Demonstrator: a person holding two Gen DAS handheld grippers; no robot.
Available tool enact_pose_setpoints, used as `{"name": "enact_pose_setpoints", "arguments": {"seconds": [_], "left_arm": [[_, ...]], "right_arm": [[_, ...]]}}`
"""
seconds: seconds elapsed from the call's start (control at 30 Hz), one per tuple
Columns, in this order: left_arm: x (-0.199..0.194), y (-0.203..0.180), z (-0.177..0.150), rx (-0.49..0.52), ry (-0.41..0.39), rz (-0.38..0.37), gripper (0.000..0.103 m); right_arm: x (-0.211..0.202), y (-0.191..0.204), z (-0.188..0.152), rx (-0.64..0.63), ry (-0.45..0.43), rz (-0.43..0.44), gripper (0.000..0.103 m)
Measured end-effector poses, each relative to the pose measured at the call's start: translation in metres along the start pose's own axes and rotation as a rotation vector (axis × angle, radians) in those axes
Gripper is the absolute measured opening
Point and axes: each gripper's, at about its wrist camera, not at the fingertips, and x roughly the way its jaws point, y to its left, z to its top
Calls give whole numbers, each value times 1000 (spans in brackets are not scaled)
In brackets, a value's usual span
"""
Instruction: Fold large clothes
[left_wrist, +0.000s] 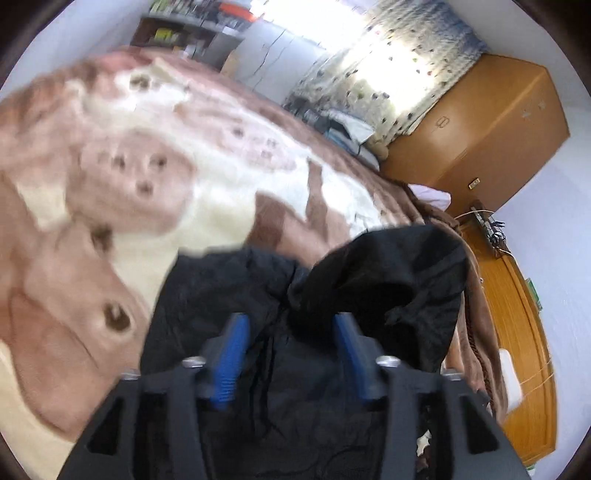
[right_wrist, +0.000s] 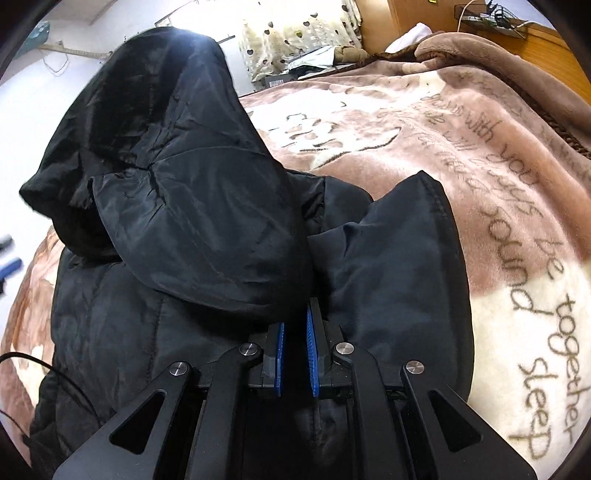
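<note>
Nearest, the right gripper (right_wrist: 295, 325) is listed with fingers pressed together on a fold of the black jacket (right_wrist: 184, 229), apparently so its hood stays lifted for folding. Next, the left gripper (left_wrist: 291, 332) is recorded with fingers spread, nothing pinched, over the jacket. Beyond, the jacket is laid upon the bed's brown blanket (right_wrist: 480, 184), judged the folding surface.

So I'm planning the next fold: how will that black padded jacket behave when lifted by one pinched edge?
The black padded jacket will probably flop: its hood already slumps in soft folds. The shiny shell may slip from the right hand-held gripper, whose pads are shut on it. Its quilted bulk suggests springy folds that reopen on the blanket.
</note>
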Motion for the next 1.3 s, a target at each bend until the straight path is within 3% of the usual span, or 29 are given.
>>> {"name": "enact_pose_setpoints", "arguments": {"seconds": [0.07,0.17,0.23,0.27,0.33,0.4,0.47,0.5,0.63,0.73,0.8,0.83,0.87,0.93,1.03,1.13,1.3], "left_arm": [[-1,-22,18,61,-28,17,78],[19,-61,51,146,-2,37,79],[37,-93,67,261,-15,72,85],[51,-107,74,313,2,82,93],[89,-126,84,360,86,124,93],[119,-127,92,273,116,188,84],[137,-118,93,138,158,143,74],[140,-116,89,114,177,108,75],[146,-117,81,241,164,153,75],[151,-109,93,269,170,153,75],[160,-99,106,228,186,144,79],[165,-92,114,190,183,146,80],[171,-86,121,157,182,135,83],[184,-77,131,126,196,125,84],[212,-66,139,86,234,116,85],[240,-59,138,56,276,105,85],[275,-53,123,17,370,53,82]], "right_arm": [[1,0,-3,2,-8,-6,10],[1,0,-5,11,-16,-3,9],[4,-2,-6,9,-13,-11,7],[4,-2,-5,4,-11,-15,7],[7,-3,-5,-5,-8,-23,6],[8,-5,-6,-1,-10,-19,6],[7,-9,-7,14,-6,1,6],[3,-8,-8,20,1,17,6],[-25,-19,6,59,-7,105,12],[-53,-28,36,97,-81,149,30],[-60,-38,67,159,-109,197,51],[-59,-43,86,194,-109,218,56],[-53,-46,105,212,-92,227,62],[-34,-45,137,225,-50,173,62],[8,-51,171,259,25,215,62],[50,-56,180,291,102,153,62],[115,-40,165,268,308,219,62]]}}
